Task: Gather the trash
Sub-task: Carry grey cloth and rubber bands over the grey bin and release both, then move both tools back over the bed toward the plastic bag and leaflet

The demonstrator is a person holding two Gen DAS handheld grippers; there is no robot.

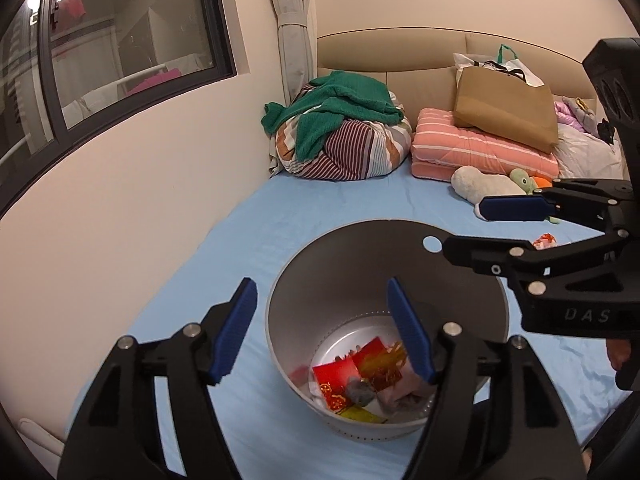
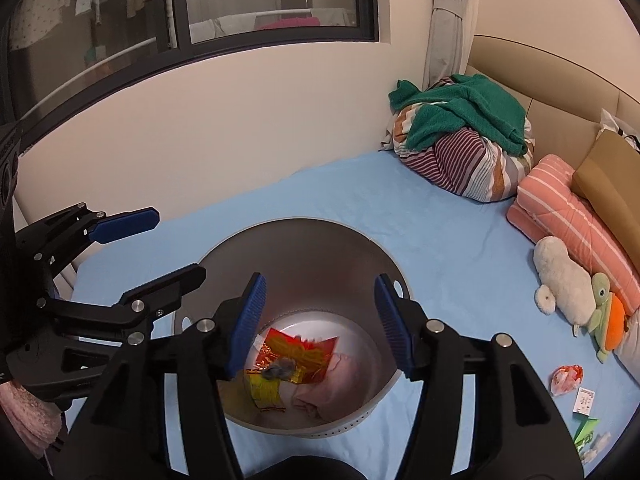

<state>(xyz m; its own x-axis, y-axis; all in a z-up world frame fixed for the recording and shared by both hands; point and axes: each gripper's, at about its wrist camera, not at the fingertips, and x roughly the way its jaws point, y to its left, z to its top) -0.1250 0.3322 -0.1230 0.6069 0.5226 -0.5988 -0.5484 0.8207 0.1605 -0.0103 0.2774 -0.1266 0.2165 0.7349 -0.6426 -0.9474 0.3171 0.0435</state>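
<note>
**Both claws wide over the bin on the bed**

Left wrist view: the left claw (image 1: pixel 320 332) hangs over the near rim of the bin (image 1: pixel 320 264), its jaws wide apart with nothing between the pads. One finger is outside the rim on the wall side, the other over the bin's mouth. The bin stands on the bed (image 1: pixel 224 248), near its front edge and not far from the wall-side edge. Trash (image 1: pixel 360 380) lies at the bin's bottom: red and yellow wrappers and pale crumpled pieces. The right claw (image 1: pixel 472 232) comes in from the right above the far rim, also spread and empty. Behind it a small wrapper (image 1: pixel 544 240) lies on the sheet. Between the bin and the bedding piled at the headboard the sheet is open; a narrower strip runs along the wall.

Right wrist view: the right claw (image 2: pixel 318 320) is over the bin (image 2: pixel 304 236), wide, holding nothing. The left claw (image 2: pixel 176 244) reaches in from the left, one finger over the rim, one outside it. Toward the bed's near right corner lie a wrapper (image 2: pixel 566 378), a slip (image 2: pixel 584 400) and green scraps (image 2: pixel 586 432), well apart from the bin. The middle of the bed behind the bin is open up to the bundle (image 2: pixel 468 160) and pillow (image 2: pixel 560 196).
</note>
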